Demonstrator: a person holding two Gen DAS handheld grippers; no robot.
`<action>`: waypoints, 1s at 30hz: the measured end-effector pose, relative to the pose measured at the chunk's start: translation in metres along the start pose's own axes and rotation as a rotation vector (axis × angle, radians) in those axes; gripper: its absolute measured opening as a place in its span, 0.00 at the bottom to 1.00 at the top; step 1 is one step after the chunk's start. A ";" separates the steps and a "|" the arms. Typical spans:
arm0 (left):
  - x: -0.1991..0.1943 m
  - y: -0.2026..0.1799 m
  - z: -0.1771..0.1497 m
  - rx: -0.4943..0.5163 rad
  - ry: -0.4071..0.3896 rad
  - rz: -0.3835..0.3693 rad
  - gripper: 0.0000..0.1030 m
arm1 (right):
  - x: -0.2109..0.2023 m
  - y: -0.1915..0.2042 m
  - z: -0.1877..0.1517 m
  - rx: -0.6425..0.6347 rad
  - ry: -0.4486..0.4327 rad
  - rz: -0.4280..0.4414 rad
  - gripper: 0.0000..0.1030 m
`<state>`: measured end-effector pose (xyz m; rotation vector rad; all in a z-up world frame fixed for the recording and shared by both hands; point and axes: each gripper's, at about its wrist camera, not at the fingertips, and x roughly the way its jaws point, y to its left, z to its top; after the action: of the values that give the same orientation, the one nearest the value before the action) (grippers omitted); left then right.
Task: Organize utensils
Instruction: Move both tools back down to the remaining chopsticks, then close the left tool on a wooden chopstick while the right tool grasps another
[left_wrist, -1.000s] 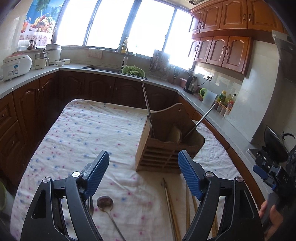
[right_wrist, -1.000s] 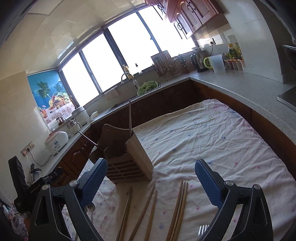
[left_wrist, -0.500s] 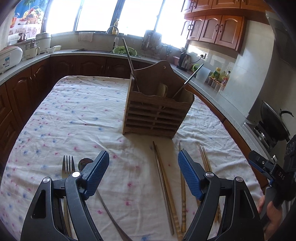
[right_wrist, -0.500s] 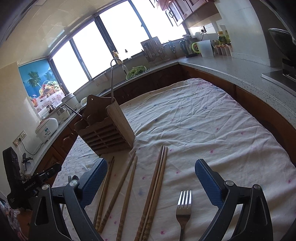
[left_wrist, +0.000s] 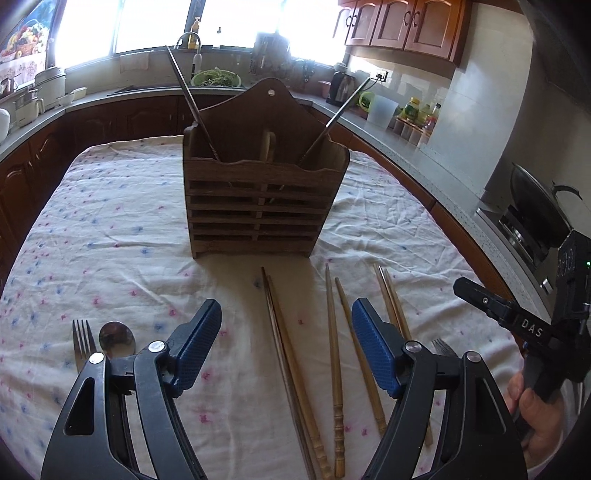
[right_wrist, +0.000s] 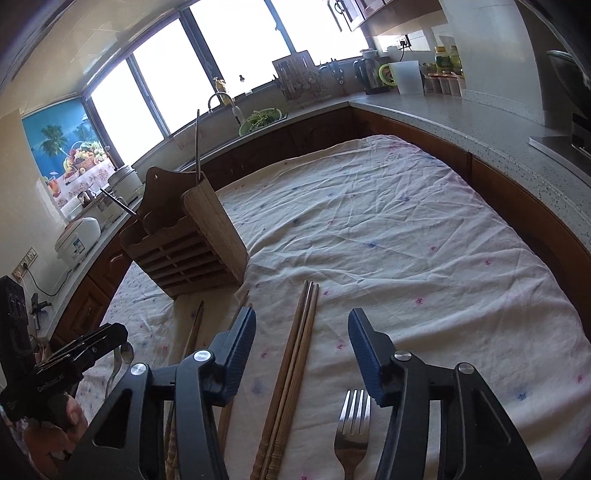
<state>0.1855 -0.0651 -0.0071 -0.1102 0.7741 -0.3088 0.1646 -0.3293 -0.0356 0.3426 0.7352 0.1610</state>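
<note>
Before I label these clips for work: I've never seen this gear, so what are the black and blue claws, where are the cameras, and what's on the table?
The claws are hand-held grippers; a person holds one in each hand. Each carries a camera looking forward along its two fingers, so each picture shows its own gripper at the bottom. The left gripper and right gripper are both open and hold nothing. On the cloth stands a wooden holder with two metal utensils leaning in it. In front lie loose chopsticks, a fork, and at the left another fork beside a spoon.

Six loose chopsticks (left_wrist: 333, 334), two forks (left_wrist: 83, 341), one spoon (left_wrist: 116, 338), one wooden holder (left_wrist: 264, 184).
</note>
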 end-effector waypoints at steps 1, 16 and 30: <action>0.005 -0.003 0.001 0.009 0.014 -0.007 0.62 | 0.005 0.000 0.001 -0.003 0.014 -0.001 0.43; 0.083 -0.041 0.003 0.147 0.236 -0.027 0.29 | 0.068 -0.004 0.010 -0.032 0.171 -0.021 0.20; 0.125 -0.047 0.017 0.206 0.278 -0.004 0.18 | 0.103 -0.004 0.015 -0.080 0.246 -0.063 0.14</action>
<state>0.2705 -0.1491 -0.0687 0.1283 1.0125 -0.4113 0.2500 -0.3093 -0.0915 0.2255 0.9787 0.1746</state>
